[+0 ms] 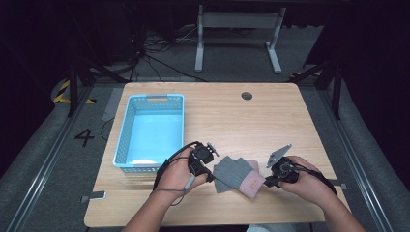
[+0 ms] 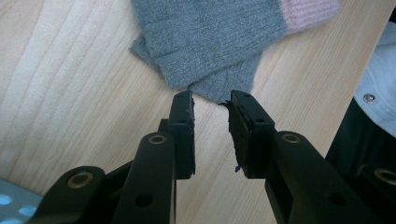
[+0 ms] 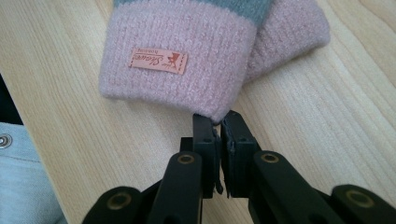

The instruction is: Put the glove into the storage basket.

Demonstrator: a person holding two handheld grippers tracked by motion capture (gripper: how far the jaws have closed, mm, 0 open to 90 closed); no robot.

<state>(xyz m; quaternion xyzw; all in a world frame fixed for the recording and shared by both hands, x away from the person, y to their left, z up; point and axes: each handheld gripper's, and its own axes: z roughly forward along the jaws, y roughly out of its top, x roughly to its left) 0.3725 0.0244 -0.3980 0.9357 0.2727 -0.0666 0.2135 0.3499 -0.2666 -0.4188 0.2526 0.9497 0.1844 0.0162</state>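
The right gripper (image 3: pixel 217 122) has its jaws pinched on the edge of the pink cuff (image 3: pixel 187 60) of a pair of grey gloves (image 1: pixel 235 174) lying on the wooden table (image 1: pixel 232 116). The cuff bears a small orange label (image 3: pixel 159 61) whose script is too small to read. The left gripper (image 2: pixel 211 103) holds its jaws apart at the gloves' grey fingertip end, near a blue basket (image 1: pixel 151 131); a 4 (image 1: pixel 84 137) marks the floor.

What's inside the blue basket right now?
The blue basket shows only its bare pale floor. The strip just behind its near wall is covered, so anything there stays unseen.
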